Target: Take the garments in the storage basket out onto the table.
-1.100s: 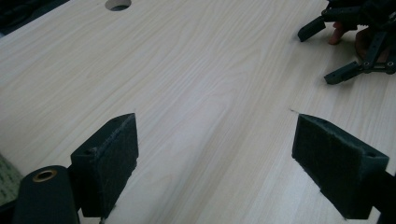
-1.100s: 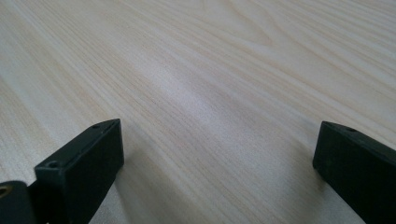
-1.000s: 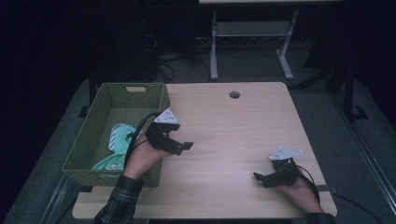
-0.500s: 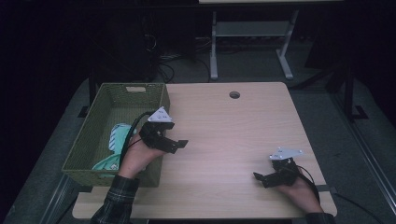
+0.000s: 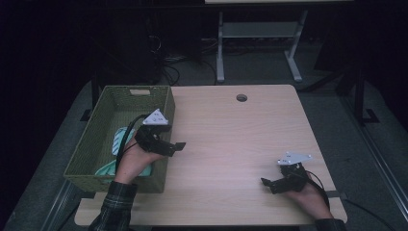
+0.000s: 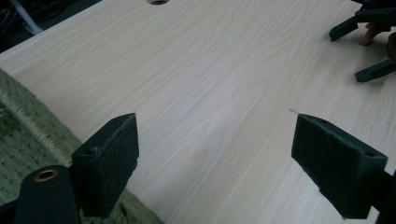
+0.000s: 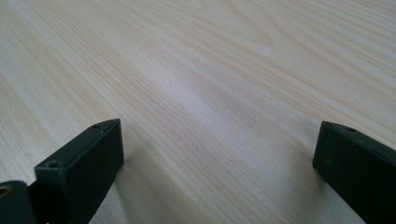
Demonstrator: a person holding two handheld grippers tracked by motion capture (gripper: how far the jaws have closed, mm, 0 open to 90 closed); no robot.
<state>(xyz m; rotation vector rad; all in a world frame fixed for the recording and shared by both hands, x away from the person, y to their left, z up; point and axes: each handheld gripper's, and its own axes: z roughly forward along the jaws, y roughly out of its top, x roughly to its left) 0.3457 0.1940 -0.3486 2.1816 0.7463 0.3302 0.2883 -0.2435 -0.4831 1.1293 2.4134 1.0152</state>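
My left gripper [image 5: 177, 147] hangs over the right rim of a green woven basket [image 5: 91, 144], its jaws pointing out across the wooden table [image 5: 231, 130]. In the left gripper view the left gripper [image 6: 229, 158] is open wide with nothing between the pads, and the basket [image 6: 23, 135] edge sits at lower left. My right gripper [image 5: 267, 186] rests low near the table's front right, open. In the right gripper view the right gripper [image 7: 215, 163] has bare wood between its jaws. A teal and white cloth item [image 5: 119, 139] lies in the basket, partly hidden by my left hand.
A round cable hole [image 5: 241, 97] is near the table's far edge. The right gripper [image 6: 348, 55] also appears far off in the left gripper view. Beyond the table are a metal stand [image 5: 260, 33] and cables on the dark floor.
My left gripper has drifted left, closer over the basket's rim. The right gripper has stayed put. Both stay open.
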